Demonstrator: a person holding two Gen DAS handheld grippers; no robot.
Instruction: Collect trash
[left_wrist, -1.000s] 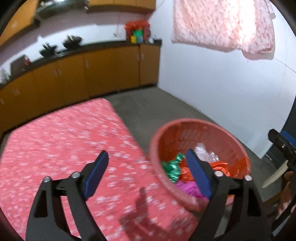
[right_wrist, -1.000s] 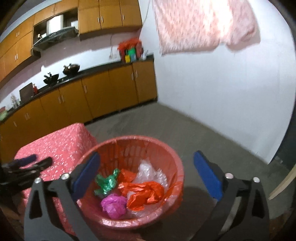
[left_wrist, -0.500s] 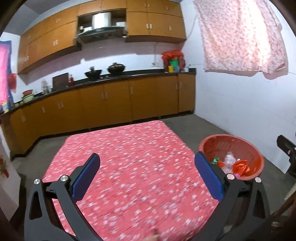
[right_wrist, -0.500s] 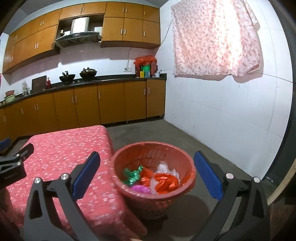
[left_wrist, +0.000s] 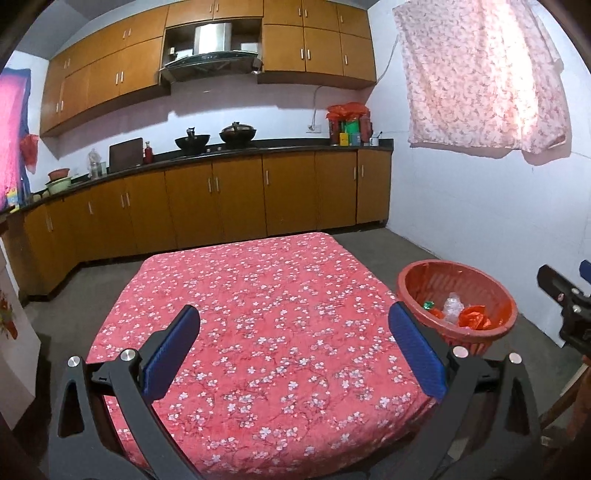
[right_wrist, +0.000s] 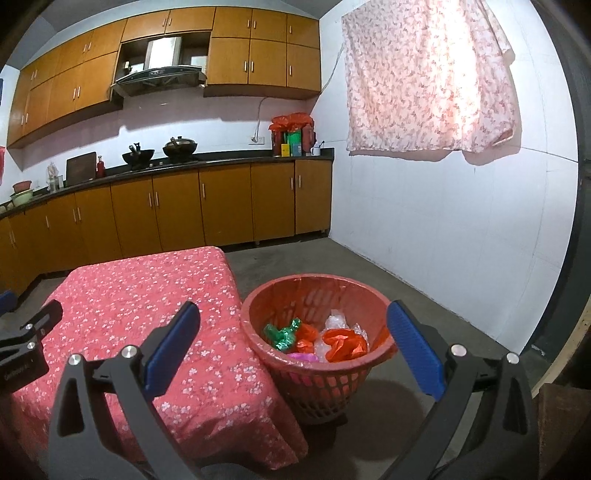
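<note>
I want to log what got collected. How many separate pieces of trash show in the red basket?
5 in the red basket: green wrapper at left, small orange piece beside it, clear plastic behind, orange bag at right, pink piece in front. More may lie underneath.

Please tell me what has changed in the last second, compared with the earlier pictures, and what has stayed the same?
Both grippers drew back and up from the red basket, which now looks farther off in both views. The left gripper swung from the basket to over the floral tablecloth. Neither took or released anything. The right gripper stays open and empty, like the left; the wrappers stay in the basket.
</note>
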